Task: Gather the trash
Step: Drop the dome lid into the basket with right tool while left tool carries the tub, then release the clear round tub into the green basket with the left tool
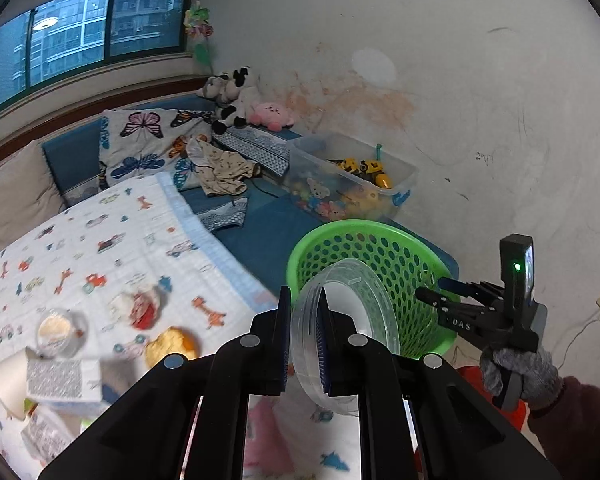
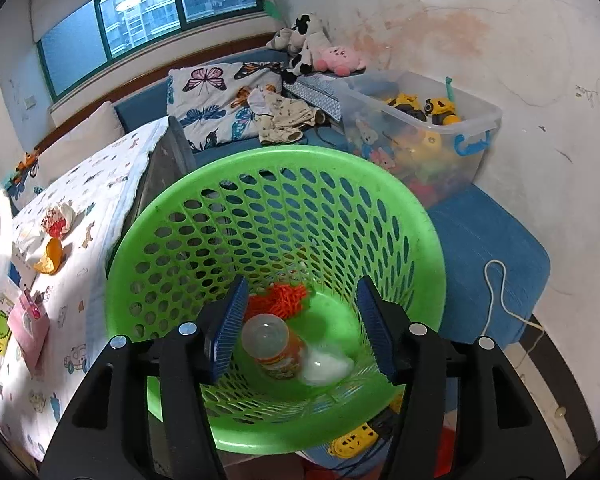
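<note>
A table (image 1: 100, 240) draped in a white cloth printed with little cars and giraffes is taking up the left of the room, and scraps are lying on it: a round lidded cup (image 1: 58, 332), a crumpled white and red wrapper (image 1: 140, 306), an orange peel (image 1: 172, 346) and a printed carton (image 1: 60, 380) nearer the edge. Behind the table a blue sofa (image 1: 268, 232) is running under the window (image 1: 80, 28), carrying a butterfly pillow (image 1: 148, 148), plush toys (image 1: 236, 100) in the corner and a clear bin of toys (image 1: 352, 180) against the stained wall. The left tool (image 1: 304, 332) is pinching nearly closed on the rim of a clear plastic lid (image 1: 348, 312), holding it on edge just in front of the green perforated basket (image 1: 404, 264), which is standing to the right of the table. Further right, a gloved hand (image 1: 516, 372) is carrying the right tool (image 1: 430, 296) beside the basket's rim. In its own view the right tool (image 2: 300, 320) is standing partly open with nothing between its fingers, pointing down into the basket (image 2: 180, 216), where an orange-labelled bottle (image 2: 276, 344), a white wad (image 2: 326, 366) and an orange mesh scrap (image 2: 288, 296) are lying on the bottom, directly below the gap.
</note>
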`<state>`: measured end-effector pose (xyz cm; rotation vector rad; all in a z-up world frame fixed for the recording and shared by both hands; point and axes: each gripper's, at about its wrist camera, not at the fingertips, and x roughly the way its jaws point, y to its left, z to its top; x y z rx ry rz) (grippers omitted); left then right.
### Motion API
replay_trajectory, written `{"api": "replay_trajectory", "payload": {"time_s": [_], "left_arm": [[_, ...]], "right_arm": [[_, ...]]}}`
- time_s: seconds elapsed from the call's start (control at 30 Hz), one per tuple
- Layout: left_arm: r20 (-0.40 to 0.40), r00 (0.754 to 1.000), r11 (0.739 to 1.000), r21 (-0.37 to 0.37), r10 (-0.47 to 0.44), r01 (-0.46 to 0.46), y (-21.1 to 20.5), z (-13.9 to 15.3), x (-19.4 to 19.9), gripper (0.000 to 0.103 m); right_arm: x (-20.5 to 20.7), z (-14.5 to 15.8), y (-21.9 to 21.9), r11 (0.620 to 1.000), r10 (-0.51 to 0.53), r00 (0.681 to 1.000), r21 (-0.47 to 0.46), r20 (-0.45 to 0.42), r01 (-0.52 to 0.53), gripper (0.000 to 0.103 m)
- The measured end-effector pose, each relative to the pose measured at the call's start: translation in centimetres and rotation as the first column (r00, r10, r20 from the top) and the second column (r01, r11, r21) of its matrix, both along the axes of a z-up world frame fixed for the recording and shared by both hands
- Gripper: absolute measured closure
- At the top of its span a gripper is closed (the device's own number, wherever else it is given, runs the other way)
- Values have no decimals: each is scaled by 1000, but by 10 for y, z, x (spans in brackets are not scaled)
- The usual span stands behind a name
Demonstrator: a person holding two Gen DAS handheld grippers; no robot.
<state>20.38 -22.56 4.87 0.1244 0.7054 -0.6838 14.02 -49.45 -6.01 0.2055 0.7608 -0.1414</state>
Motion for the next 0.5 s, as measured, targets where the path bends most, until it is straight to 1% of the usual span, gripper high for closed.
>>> {"api": "replay_trajectory", "payload": {"time_s": [0.1, 0.3, 0.4, 0.5], "left_arm": [[-1, 1000, 1000, 14, -15, 15, -19, -4, 8, 91], [-29, 999, 999, 45, -29, 30, -53, -19, 24, 91], [-44, 999, 997, 70, -31, 34, -68, -29, 33, 92], [-39, 999, 994, 104, -25, 29, -81, -38, 39, 91]], "right_arm": [[-5, 3, -3, 1000, 2, 1000, 6, 11, -2, 45], [-19, 11, -5, 1000, 7, 999, 16, 37, -8, 40], [-26, 14, -5, 1000, 11, 999, 16, 47, -11, 37], [-32, 14, -5, 1000, 8, 998, 23, 55, -9, 35]]}}
